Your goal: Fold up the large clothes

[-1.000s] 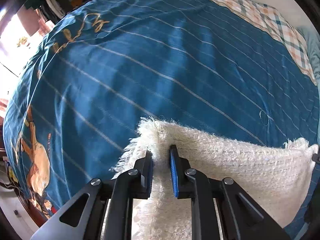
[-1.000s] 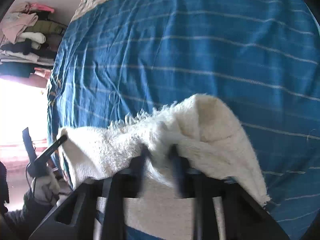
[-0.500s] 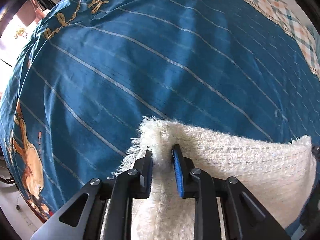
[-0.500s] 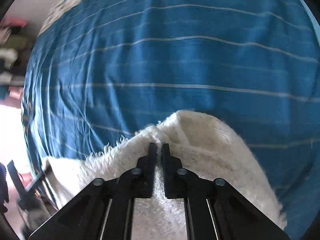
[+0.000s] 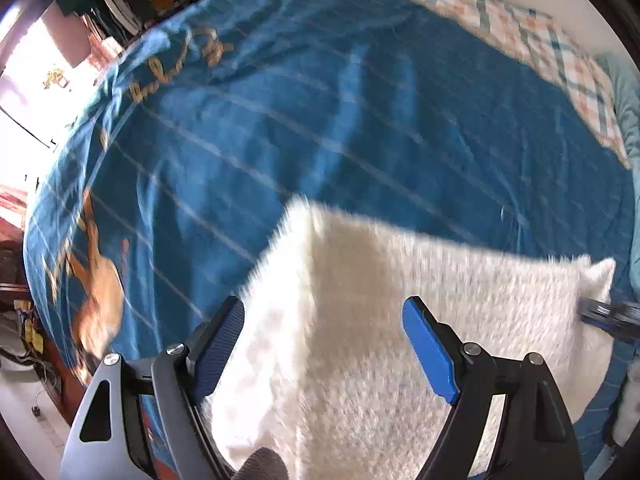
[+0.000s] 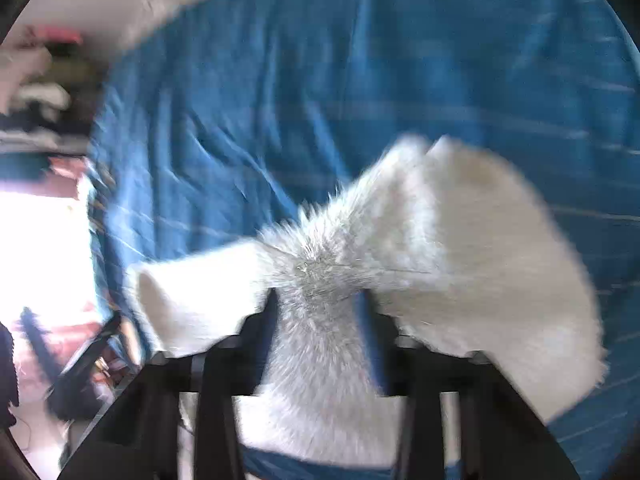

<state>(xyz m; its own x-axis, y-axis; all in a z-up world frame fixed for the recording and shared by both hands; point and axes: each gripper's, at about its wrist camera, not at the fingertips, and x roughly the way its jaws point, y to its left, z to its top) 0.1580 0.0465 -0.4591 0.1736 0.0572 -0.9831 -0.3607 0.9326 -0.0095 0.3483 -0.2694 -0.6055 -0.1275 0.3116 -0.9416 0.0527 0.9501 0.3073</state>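
A fluffy white garment (image 5: 400, 320) lies folded on the blue striped bedspread (image 5: 320, 120). My left gripper (image 5: 324, 344) is open, its blue pads (image 5: 428, 352) spread wide on either side of the garment's left corner, not gripping it. In the right wrist view the same white garment (image 6: 460, 260) bunches between the fingers of my right gripper (image 6: 320, 308); the jaws stand partly apart with fabric between them, and blur hides whether they pinch it. The right gripper's tip also shows in the left wrist view (image 5: 608, 316) at the garment's far right corner.
The blue bedspread (image 6: 360, 80) covers the bed. A checked pillow (image 5: 540, 48) lies at the head. Shelves with stacked clothes (image 6: 36, 92) stand beyond the bed's left edge, beside a bright window (image 5: 28, 80). The bed's wooden edge and the floor (image 5: 32, 400) show at the lower left.
My left gripper has opened wide and let go of the garment's corner. My right gripper's jaws have spread from tightly shut to partly apart. Both views have pulled back a little.
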